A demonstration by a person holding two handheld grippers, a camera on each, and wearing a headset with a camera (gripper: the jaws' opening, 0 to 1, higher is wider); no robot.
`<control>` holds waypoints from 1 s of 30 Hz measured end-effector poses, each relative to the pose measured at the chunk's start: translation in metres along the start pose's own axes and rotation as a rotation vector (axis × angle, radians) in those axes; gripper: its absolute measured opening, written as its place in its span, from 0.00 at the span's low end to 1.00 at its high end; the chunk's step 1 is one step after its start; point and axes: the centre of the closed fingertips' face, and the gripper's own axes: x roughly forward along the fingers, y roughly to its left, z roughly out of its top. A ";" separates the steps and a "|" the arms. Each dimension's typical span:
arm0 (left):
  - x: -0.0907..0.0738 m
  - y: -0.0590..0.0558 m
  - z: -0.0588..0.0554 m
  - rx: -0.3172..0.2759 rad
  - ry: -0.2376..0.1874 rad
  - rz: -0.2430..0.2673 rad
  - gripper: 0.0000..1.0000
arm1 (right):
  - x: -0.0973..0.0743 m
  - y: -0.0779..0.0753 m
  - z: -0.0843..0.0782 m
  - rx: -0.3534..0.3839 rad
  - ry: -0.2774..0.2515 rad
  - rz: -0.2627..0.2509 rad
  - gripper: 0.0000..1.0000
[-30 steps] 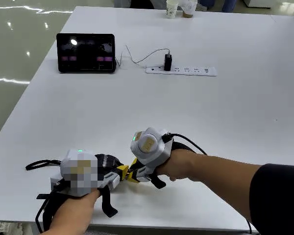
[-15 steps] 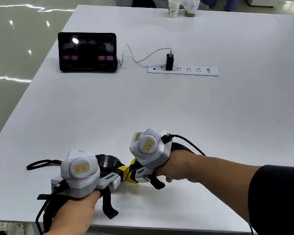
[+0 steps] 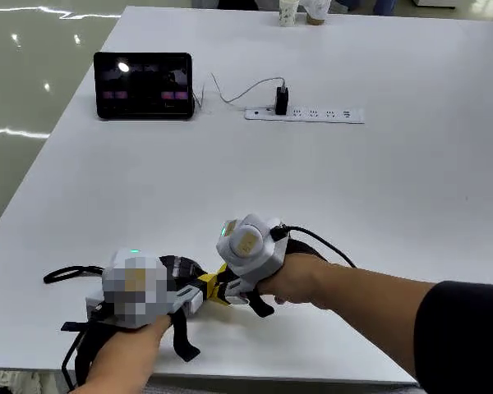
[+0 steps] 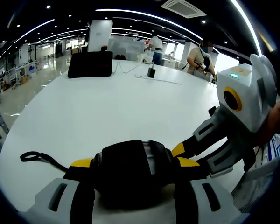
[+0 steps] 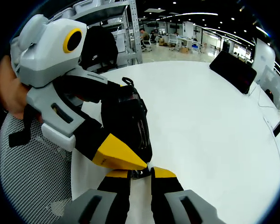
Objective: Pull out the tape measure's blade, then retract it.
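At the table's (image 3: pixel 312 180) six-o'clock edge, the left gripper (image 4: pixel 133 164) clamped the tape (image 5: pixel 123 112). At its three o'clock, the right gripper (image 5: pixel 141 173) pinched the blade tip (image 5: pixel 142 174), jaws nearly closed.

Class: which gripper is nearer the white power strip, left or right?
Right. The right gripper is on the near side of the power strip, slightly left of it; the left gripper is farther left and nearer the person.

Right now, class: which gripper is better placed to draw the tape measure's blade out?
Right. The left gripper clamps the tape measure by its case, so it anchors. The right gripper has its jaws nearly closed at the case's front, apparently on the blade tip.
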 end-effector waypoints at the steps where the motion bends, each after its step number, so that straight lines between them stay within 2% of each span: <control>1: 0.000 0.000 0.000 -0.001 0.001 -0.001 0.65 | -0.001 0.000 -0.001 0.006 -0.002 -0.005 0.14; 7: -0.001 -0.001 0.000 -0.006 0.032 -0.047 0.64 | -0.010 0.001 -0.007 0.027 -0.010 -0.024 0.16; 10: -0.003 -0.002 0.003 0.019 0.031 -0.065 0.63 | -0.016 -0.001 -0.011 0.027 -0.007 -0.034 0.16; 13: -0.004 -0.003 0.009 0.007 0.027 -0.090 0.64 | -0.022 0.000 -0.014 0.036 -0.011 -0.034 0.17; 18: -0.005 -0.003 0.015 0.042 0.024 -0.118 0.66 | -0.033 -0.002 -0.022 0.060 -0.025 -0.050 0.20; 19: -0.006 -0.006 0.017 0.039 0.021 -0.142 0.68 | -0.035 -0.002 -0.023 0.063 -0.026 -0.053 0.21; 20: -0.008 -0.015 0.018 0.030 0.016 -0.198 0.71 | -0.039 -0.002 -0.026 0.066 -0.027 -0.057 0.22; 22: -0.011 -0.020 0.017 0.050 0.025 -0.242 0.76 | -0.043 -0.004 -0.030 0.079 -0.032 -0.066 0.23; 23: -0.013 -0.021 0.014 0.069 0.043 -0.262 0.81 | -0.047 -0.005 -0.033 0.096 -0.036 -0.069 0.23; 27: -0.021 -0.021 0.012 0.088 0.038 -0.279 0.97 | -0.060 -0.009 -0.046 0.108 -0.050 -0.097 0.24; 30: -0.025 -0.019 0.011 0.081 0.046 -0.306 0.99 | -0.069 -0.011 -0.053 0.129 -0.062 -0.111 0.26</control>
